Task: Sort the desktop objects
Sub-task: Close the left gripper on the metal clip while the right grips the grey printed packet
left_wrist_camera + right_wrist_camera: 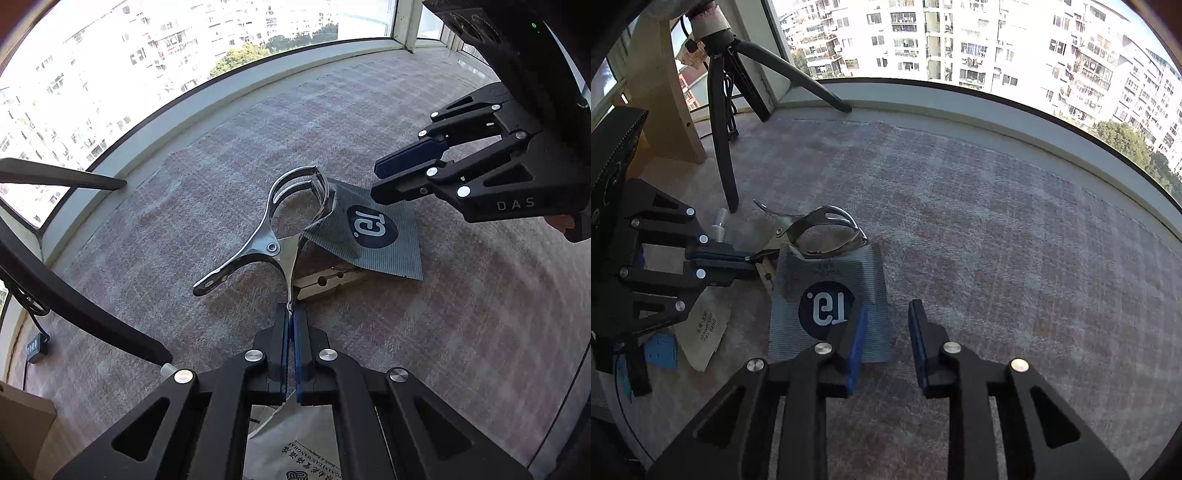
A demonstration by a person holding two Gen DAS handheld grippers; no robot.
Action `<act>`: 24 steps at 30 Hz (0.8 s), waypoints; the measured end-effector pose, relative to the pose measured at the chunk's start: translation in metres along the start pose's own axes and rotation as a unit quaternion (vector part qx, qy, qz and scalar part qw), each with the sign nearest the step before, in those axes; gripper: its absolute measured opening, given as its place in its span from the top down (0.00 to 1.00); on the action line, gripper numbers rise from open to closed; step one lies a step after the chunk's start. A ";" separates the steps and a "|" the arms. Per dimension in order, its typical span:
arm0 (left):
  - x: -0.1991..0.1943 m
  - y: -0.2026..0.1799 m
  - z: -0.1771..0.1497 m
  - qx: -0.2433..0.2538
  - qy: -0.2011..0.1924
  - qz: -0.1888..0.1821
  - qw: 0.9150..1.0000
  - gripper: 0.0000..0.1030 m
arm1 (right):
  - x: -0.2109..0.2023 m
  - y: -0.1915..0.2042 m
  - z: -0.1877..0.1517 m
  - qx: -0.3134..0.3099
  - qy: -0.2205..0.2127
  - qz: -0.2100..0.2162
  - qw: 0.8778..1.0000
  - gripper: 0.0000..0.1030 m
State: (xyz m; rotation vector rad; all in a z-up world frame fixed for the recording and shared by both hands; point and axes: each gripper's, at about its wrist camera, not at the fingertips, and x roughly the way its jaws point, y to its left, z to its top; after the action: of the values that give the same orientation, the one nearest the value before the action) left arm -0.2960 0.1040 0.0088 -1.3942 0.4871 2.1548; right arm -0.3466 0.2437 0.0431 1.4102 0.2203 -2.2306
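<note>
High-rise flat, bay-window ledge used as work surface. Evidence: curved window [960, 37] with pale sill [960, 107]; apartment blocks [1089, 66] and treetops [243, 59] outside, seen from well above ground; woven checked mat [997, 221] covering ledge; black tripod [724, 110] standing at corner; pale wooden board [665, 92] beside it.

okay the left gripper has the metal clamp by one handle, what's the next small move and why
Probably close the right gripper on the grey packet. The metal clamp bites the packet's far edge, the left gripper pinches only one handle, and the right jaws stand open over the near edge.
</note>
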 end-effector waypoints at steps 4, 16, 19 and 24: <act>-0.007 0.004 0.003 -0.003 0.001 -0.006 1.000 0.99 | -0.012 0.015 0.005 -0.031 -0.021 -0.015 0.999 0.38; -0.010 0.000 0.000 -0.013 -0.001 -0.019 1.000 0.99 | 0.016 0.021 0.022 -0.021 0.007 0.021 1.000 0.26; -0.011 -0.003 -0.002 -0.012 -0.001 -0.018 1.000 0.99 | 0.020 0.014 0.022 -0.003 0.010 0.033 0.999 0.26; -0.014 -0.008 -0.004 -0.015 0.000 -0.015 1.000 0.99 | 0.022 0.003 0.018 0.027 0.011 0.056 0.998 0.40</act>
State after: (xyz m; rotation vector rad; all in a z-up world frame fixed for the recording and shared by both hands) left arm -0.2835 0.1053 0.0199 -1.4076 0.4341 2.1468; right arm -0.3674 0.2271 0.0321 1.4400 0.0878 -2.1457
